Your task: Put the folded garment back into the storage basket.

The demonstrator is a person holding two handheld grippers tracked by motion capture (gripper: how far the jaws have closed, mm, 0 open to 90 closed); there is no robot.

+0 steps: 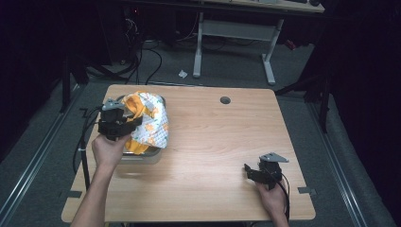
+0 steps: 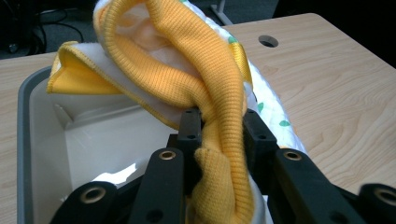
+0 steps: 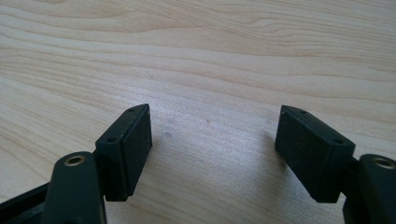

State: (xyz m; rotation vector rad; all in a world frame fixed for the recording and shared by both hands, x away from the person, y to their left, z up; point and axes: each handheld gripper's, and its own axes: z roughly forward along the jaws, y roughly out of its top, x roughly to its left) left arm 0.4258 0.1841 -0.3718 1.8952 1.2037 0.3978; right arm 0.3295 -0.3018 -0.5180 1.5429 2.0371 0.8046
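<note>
Near right: right gripper (image 1: 249,171) low over the pale wooden table (image 1: 213,142), jaws spread wide on nothing. Left: left gripper (image 1: 130,124) clamped on the yellow ribbed printed cloth (image 2: 205,84), draped above the grey plastic bin (image 2: 28,121). Farther back, round cable hole (image 1: 225,100).

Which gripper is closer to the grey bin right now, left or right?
Left. The left gripper is over the grey bin, shut on the yellow cloth. The right gripper rests open on the bare table, far across at the near right.
</note>
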